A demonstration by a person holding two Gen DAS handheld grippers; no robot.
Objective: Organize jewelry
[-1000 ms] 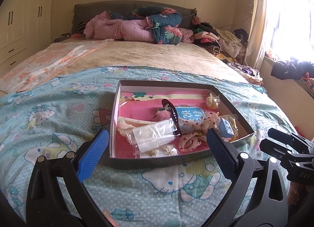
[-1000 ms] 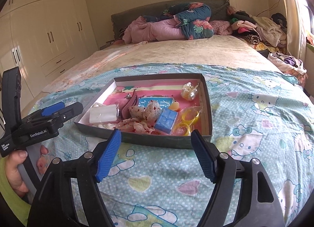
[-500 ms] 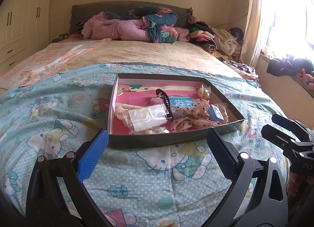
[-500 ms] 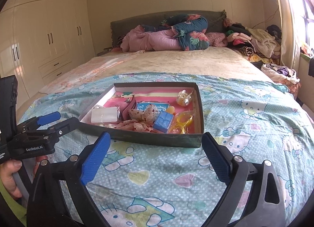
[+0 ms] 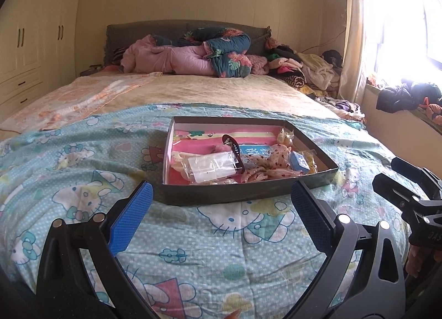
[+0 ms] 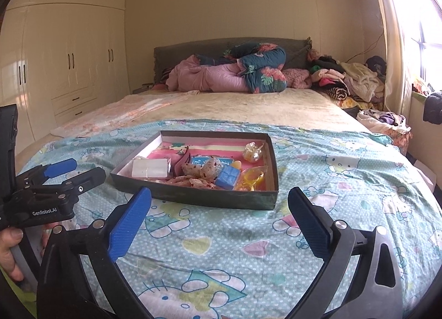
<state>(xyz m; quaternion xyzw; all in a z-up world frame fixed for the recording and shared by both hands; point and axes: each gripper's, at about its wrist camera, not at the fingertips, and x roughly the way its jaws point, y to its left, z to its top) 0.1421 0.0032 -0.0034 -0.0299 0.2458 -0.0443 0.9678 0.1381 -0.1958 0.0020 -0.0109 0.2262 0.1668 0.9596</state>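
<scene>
A shallow dark box [image 5: 226, 196] with a pink lining sits on the blue cartoon-print blanket [image 5: 83, 170]; it also shows in the right wrist view [image 6: 199, 200]. In it lie a clear plastic packet [image 5: 211, 165], a black hair clip [image 5: 234, 150], a floral scrunchie [image 5: 265, 164], a small blue box [image 6: 228, 177], yellow pieces in a bag [image 6: 252, 178] and a pale ornament [image 6: 252, 152]. My left gripper [image 5: 221, 211] is open and empty, short of the box's near wall. My right gripper [image 6: 219, 215] is open and empty, also short of it.
The bed runs back to rolled pink and floral quilts [image 5: 193, 56] at a grey headboard. A pile of clothes [image 5: 304, 68] lies at the far right by the curtain and window. White wardrobes [image 6: 63, 70] stand on the left.
Both grippers have drawn back and lifted, so the box looks smaller and farther. The right gripper's jaws have opened wider. The box's contents have not moved.
</scene>
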